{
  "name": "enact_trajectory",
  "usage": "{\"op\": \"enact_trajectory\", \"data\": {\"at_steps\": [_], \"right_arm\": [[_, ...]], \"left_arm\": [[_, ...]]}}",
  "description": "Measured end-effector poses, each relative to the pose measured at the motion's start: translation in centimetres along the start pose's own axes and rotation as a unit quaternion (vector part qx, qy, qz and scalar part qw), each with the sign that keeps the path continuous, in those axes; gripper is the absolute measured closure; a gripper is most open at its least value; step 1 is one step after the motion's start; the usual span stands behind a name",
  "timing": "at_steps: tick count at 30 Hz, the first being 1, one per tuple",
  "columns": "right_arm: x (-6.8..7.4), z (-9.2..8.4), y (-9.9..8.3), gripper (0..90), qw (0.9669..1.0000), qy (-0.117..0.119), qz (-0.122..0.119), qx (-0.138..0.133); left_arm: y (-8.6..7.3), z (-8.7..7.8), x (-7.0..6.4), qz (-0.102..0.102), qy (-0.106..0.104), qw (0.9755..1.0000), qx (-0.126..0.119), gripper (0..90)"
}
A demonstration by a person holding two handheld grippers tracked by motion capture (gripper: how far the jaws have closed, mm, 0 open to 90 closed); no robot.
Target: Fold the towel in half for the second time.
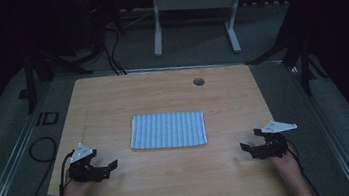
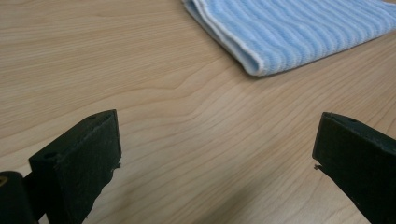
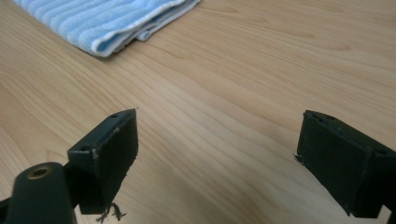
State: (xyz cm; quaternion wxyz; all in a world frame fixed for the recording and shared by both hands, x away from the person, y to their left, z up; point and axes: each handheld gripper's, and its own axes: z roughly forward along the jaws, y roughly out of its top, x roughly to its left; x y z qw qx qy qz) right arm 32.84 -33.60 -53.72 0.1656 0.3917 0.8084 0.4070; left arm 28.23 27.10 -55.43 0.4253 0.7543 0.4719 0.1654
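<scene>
A folded light-blue striped towel (image 1: 168, 130) lies flat in the middle of the wooden table (image 1: 173, 184). My left gripper (image 1: 105, 159) rests near the table's front left, open and empty, pointing toward the towel. My right gripper (image 1: 250, 139) rests near the front right, also open and empty. The left gripper view has the towel (image 2: 299, 28) at the upper right, beyond the wide-apart jaws of the left gripper (image 2: 215, 154). From the right gripper (image 3: 217, 149), whose jaws stand spread, the towel's folded corner (image 3: 107, 23) lies at the upper left.
A round cable hole (image 1: 198, 81) sits near the table's far edge. A white table frame (image 1: 192, 10) stands on the floor behind. Black stands (image 1: 303, 52) and cables (image 1: 43, 149) flank the table in the dark room.
</scene>
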Motion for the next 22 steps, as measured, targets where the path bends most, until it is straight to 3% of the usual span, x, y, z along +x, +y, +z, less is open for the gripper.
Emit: {"op": "enact_trajectory", "data": {"at_steps": [3, 7, 9, 15, 22], "right_arm": [[-0.1, -0.3, -0.7, 12.5, 0.9999, -0.012, 0.003, 0.003], [-0.2, -0.8, -1.2, 12.5, 0.9999, -0.007, 0.008, 0.007], [-0.3, -1.4, -1.7, 12.8, 0.9998, -0.014, 0.015, -0.006], [-0.6, -1.3, -1.8, 12.9, 0.9992, -0.035, 0.017, -0.013], [-0.7, -1.3, -2.0, 13.1, 0.9991, -0.037, 0.019, -0.009]], "left_arm": [[-0.4, -0.4, 0.4, -0.008, 0.004, 0.9999, -0.004, 1.2], [-0.8, -0.8, 0.7, -0.016, 0.005, 0.9998, -0.014, 1.2], [-1.2, -1.0, 1.0, -0.029, -0.003, 0.9994, -0.02, 1.2], [-1.3, -1.0, 0.9, -0.028, -0.005, 0.9993, -0.024, 1.2], [-1.5, -0.8, 0.7, -0.023, -0.002, 0.9996, -0.018, 1.2]]}}
